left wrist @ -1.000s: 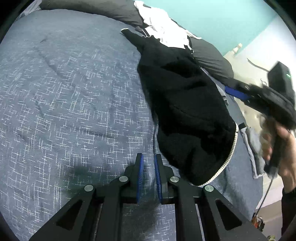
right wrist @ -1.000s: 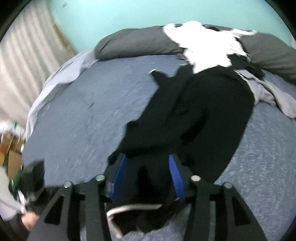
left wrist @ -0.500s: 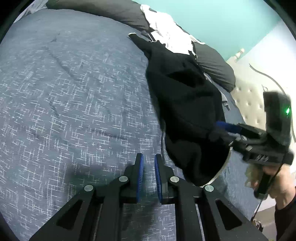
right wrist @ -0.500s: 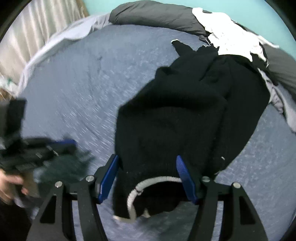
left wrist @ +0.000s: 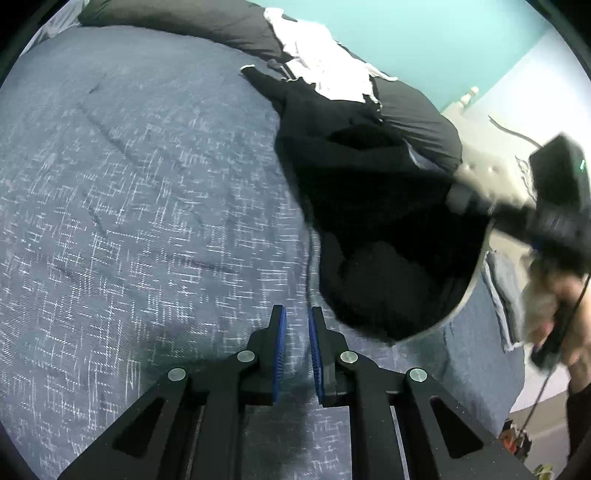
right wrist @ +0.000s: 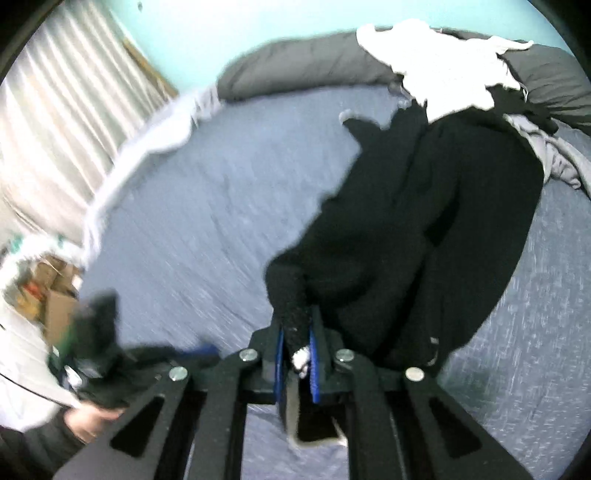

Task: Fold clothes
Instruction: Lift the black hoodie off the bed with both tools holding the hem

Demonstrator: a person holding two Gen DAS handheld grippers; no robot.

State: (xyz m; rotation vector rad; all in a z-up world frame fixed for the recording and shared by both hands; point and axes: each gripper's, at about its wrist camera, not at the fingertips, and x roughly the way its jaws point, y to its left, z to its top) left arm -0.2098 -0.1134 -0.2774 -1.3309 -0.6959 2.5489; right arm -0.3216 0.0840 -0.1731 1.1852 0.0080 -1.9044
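A black garment (left wrist: 373, 206) with a white-trimmed edge lies on the blue-grey bedspread (left wrist: 129, 192), its near end lifted. My right gripper (right wrist: 296, 341) is shut on the garment's (right wrist: 424, 221) near edge, with black cloth and white trim pinched between the blue pads. In the left wrist view the right gripper (left wrist: 476, 206) is blurred at the right, holding the raised cloth. My left gripper (left wrist: 295, 325) hovers over bare bedspread just left of the garment, its jaws nearly closed and holding nothing.
Dark grey pillows (left wrist: 207, 22) and a white garment (left wrist: 325, 70) lie at the head of the bed. A grey garment (right wrist: 554, 155) lies at the right. The bed's edge, a curtain (right wrist: 55, 122) and cardboard boxes (right wrist: 55, 302) are at the left.
My right gripper has closed on the garment's white-trimmed edge and pulled it up. My left gripper has stayed nearly closed over the bedspread.
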